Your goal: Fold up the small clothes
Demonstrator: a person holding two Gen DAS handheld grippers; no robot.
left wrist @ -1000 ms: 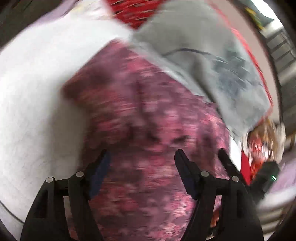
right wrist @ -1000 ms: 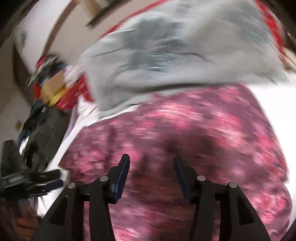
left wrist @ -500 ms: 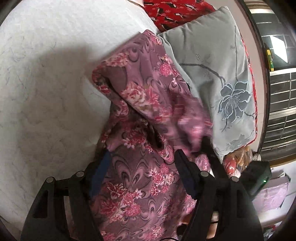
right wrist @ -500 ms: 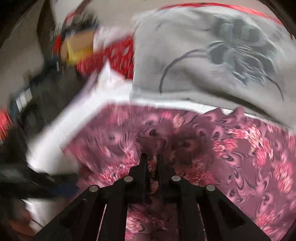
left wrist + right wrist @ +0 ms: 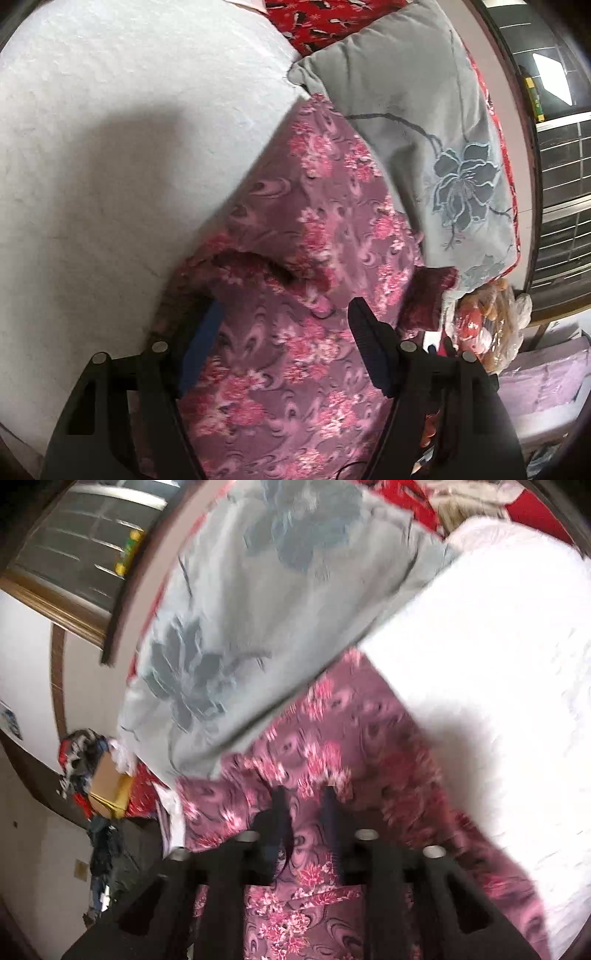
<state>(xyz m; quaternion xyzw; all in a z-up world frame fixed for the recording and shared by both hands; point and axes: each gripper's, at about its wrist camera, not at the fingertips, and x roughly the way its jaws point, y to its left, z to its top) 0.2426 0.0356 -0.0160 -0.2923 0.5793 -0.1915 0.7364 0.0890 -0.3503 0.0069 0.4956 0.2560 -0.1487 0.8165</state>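
While the right hand-held gripper (image 5: 303,805) opens its jaws above the floral garment (image 5: 314,266), nothing pinched between them, the left hand-held gripper (image 5: 286,332) stands wide over it, holding nothing. Lying on the white bed (image 5: 110,147) against a grey pillow (image 5: 424,129), the garment's fold wants flat, aligned edges.

Left gripper (image 5: 284,332) wide apart — right gripper (image 5: 303,805) narrow, jaws opening

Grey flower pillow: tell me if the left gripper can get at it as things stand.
Probably yes: the grey flower pillow lies uncovered beyond the open left gripper, with only the flat floral garment between them.
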